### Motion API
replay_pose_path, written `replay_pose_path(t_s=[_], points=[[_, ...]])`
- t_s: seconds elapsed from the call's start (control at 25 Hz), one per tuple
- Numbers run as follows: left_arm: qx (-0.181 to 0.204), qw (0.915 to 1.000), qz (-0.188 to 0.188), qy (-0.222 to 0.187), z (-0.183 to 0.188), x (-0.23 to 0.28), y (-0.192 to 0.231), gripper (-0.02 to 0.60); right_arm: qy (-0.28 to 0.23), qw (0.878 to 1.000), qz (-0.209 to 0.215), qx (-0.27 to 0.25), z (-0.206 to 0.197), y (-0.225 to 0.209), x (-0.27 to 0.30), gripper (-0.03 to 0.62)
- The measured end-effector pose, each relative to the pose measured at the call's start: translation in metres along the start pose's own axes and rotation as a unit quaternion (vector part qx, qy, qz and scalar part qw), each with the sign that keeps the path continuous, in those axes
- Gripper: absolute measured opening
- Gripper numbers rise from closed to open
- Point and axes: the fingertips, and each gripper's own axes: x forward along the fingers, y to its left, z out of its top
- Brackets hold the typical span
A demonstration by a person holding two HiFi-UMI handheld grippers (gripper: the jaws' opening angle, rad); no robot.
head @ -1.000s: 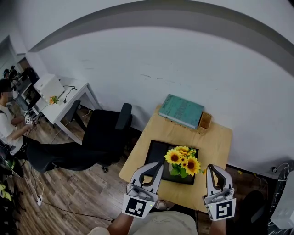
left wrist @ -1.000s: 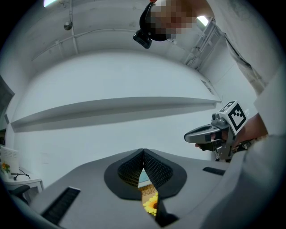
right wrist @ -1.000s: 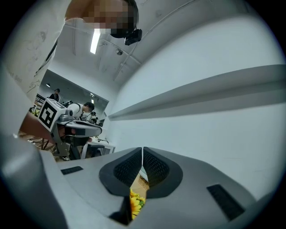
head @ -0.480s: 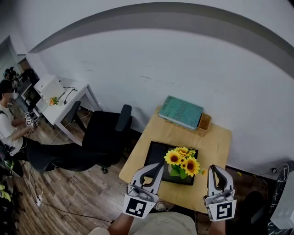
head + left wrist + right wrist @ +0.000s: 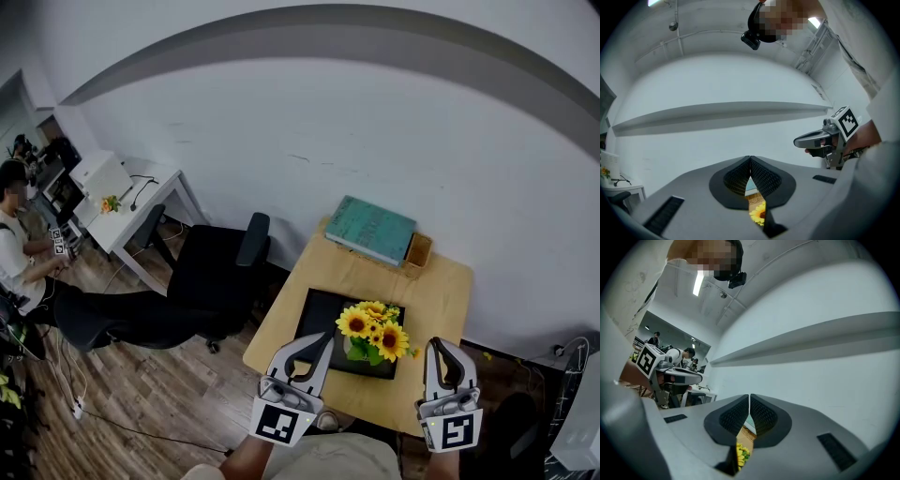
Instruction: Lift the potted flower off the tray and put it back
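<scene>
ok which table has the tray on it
The wooden table at centre: the black tray holding the sunflowers lies on it. The white desk at left has no tray.

Potted flower (image 5: 373, 330) on tray (image 5: 319, 314), standing upright. Sunflower bunch: yellow petals, dark centres, green leaves beneath, blooms spread wide and covering most of pot. Pot itself barely showing under foliage, pale, detail too small to tell. Flower sits on tray's right half, toward near edge; left half of tray bare. Tray black, rectangular, shallow, lying flat on light wooden table (image 5: 441, 291), in near half of tabletop, long side roughly parallel to table's front edge. Flower touching tray, not lifted.
</scene>
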Motion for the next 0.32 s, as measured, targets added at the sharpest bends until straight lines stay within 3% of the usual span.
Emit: replay_pose_path(t_s=[0.12, 0.32], points=[[0.011, 0.9999, -0.002, -0.013, 0.0047, 0.0011, 0.0019, 0.006, 0.001, 1.0, -0.002, 0.001, -0.0002, -0.0001, 0.0014, 0.023], [-0.012, 0.9999, 0.0, 0.006, -0.005, 0.0006, 0.0016, 0.006, -0.001, 1.0, -0.001, 0.001, -0.0014, 0.0008, 0.003, 0.023]])
